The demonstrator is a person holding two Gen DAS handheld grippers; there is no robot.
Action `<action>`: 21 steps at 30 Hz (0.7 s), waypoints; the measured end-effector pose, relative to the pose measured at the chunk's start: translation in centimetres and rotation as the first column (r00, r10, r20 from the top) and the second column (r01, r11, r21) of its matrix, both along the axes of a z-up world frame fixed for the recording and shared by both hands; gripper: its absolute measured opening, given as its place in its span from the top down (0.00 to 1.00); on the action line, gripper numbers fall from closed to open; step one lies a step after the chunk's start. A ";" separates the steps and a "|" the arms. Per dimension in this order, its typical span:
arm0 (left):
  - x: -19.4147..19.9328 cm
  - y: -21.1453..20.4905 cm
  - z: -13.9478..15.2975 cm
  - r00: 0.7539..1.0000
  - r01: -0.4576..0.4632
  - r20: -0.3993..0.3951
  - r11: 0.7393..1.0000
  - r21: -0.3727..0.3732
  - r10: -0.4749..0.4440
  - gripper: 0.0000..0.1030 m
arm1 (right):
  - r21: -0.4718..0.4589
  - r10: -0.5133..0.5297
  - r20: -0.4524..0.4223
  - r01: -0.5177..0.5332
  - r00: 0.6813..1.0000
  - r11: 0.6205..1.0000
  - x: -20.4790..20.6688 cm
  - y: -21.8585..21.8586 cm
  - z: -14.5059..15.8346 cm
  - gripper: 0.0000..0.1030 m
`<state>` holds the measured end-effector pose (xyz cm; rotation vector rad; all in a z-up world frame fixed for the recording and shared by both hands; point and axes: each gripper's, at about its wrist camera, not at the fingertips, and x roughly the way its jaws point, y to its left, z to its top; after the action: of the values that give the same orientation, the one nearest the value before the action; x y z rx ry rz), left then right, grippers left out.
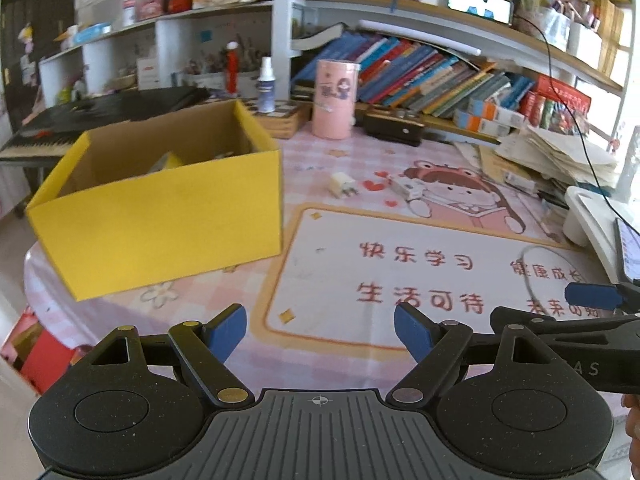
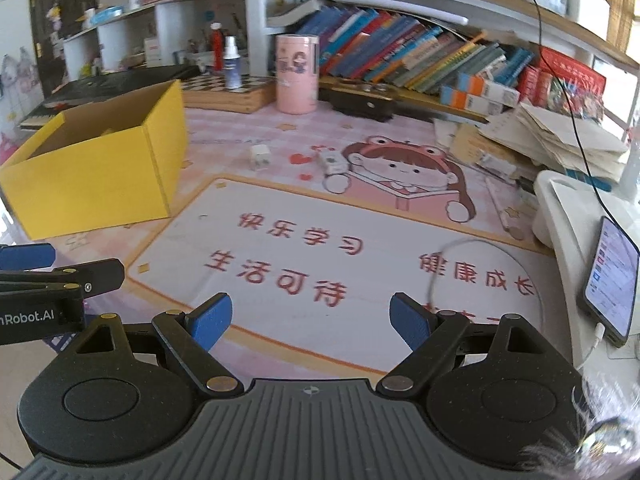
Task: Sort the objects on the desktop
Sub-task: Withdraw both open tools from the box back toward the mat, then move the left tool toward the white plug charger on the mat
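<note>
Open-topped yellow cardboard box [image 1: 160, 208] sits at the left side of the counter [image 1: 224, 284], on the pink checked cartoon mat [image 2: 280, 248]. Its inner walls are plain brown card. Contents only partly visible over the rim: a yellowish item and a pale one low against the near wall; cannot identify either.

Loose items on the mat, right of the box and apart from it: a small white plug-like charger block [image 1: 343, 185], and near it a small white oblong gadget [image 2: 331, 162] lying beside the printed girl's raised hand.

Tall pink cylindrical canister with a cartoon label [image 1: 334, 98] stands upright at the back of the counter, lid on; contents not visible. A white spray bottle [image 1: 265, 86] stands on a chequered board left of the canister.

At the right edge, a smartphone with a lit screen [image 2: 610, 280] leans on a white stand [image 2: 560, 208], cable plugged in.

Left tongs [image 1: 320, 330]: blue pads spread wide, nothing between them, above the mat's text panel. Right tongs [image 2: 310, 320]: also spread wide, empty, above the same panel. Each tool shows at the edge of the other's view, side by side.
</note>
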<state>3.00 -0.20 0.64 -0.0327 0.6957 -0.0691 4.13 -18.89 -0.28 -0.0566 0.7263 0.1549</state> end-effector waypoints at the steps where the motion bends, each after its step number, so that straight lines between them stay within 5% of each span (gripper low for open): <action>1: 0.3 -0.3 0.0 1.000 0.005 -0.001 1.000 0.001 -0.005 0.19 | 0.001 -0.002 -0.002 0.002 1.000 1.000 0.3 -0.2 0.0 0.17; 21: 8.3 -4.4 0.8 0.999 -0.006 0.046 1.000 -0.001 0.006 0.23 | 0.073 0.005 0.063 -0.009 0.998 0.997 9.2 -4.6 1.2 0.19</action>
<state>11.28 -4.64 1.45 -0.0334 0.6497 -0.0644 13.29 -23.49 0.88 0.0056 0.6571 0.1852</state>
